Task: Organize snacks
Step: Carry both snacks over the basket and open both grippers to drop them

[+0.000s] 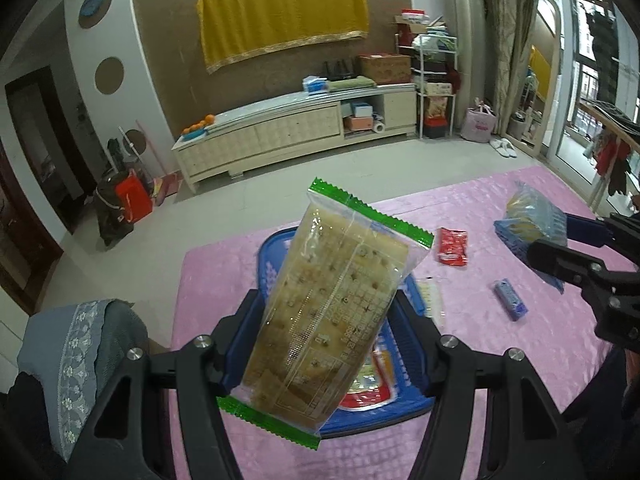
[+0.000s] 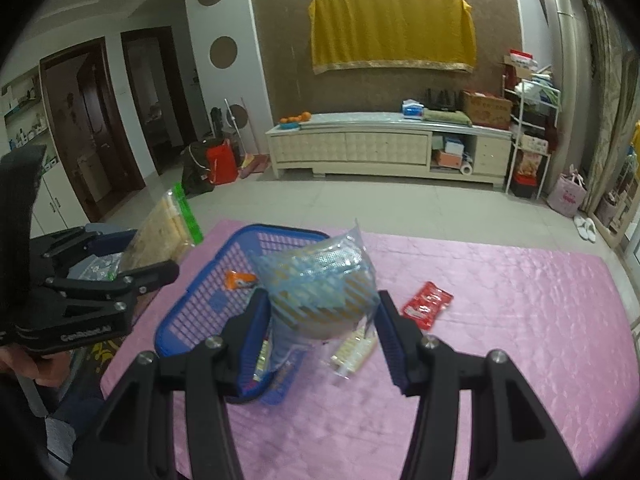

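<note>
A living room with a cream cabinet (image 1: 296,132) lies behind a desk under a pink cloth (image 1: 500,360). The left gripper (image 1: 324,344) has its jaws partly closed around a green-edged cracker pack (image 1: 332,304), held above the blue basket (image 2: 192,300) at frame centre. The right gripper (image 2: 320,320) likewise clamps a blue striped bag (image 2: 320,280). This looks like the carrying step; next, each pack likely needs lowering into the basket, while a red packet (image 2: 426,306) and a small blue pack (image 1: 510,300) wait on the cloth.

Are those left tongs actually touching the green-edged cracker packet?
Touching. In the left wrist view the left tongs clamp the cracker packet from both sides, lifting it above the blue basket.
</note>
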A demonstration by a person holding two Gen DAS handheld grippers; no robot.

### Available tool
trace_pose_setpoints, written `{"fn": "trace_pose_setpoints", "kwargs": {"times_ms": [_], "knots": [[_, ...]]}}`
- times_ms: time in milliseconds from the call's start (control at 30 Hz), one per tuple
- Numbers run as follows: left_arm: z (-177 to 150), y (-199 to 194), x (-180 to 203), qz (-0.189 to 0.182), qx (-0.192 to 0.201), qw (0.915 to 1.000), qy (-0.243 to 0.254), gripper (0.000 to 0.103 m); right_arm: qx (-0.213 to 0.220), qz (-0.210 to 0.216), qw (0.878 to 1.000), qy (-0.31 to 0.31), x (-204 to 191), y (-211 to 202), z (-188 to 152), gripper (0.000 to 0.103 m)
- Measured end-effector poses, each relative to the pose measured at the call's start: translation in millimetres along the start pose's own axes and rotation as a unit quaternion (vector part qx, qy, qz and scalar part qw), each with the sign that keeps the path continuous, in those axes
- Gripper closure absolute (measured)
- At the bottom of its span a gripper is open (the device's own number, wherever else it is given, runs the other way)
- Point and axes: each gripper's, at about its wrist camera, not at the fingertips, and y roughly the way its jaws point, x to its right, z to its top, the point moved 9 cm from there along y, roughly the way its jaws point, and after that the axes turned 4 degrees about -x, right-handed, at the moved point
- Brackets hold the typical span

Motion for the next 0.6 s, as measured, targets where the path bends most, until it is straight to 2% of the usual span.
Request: {"fn": "trace_pose_setpoints", "kwargs": {"times_ms": [267, 600], "knots": [[-9.4, 28.3, -18.4, 0.0, -0.018, 0.9997, -0.018, 0.042, -0.026, 0.005, 0.999, -0.029, -37.3, 37.1, -1.3, 0.046], [-43.0, 80.4, -14.9, -0.02, -0.068, 0.9971, -0.029, 0.042, -0.08, 0.023, 0.995, -0.062, -59.7, 88.9, -31.5, 0.046]]}}
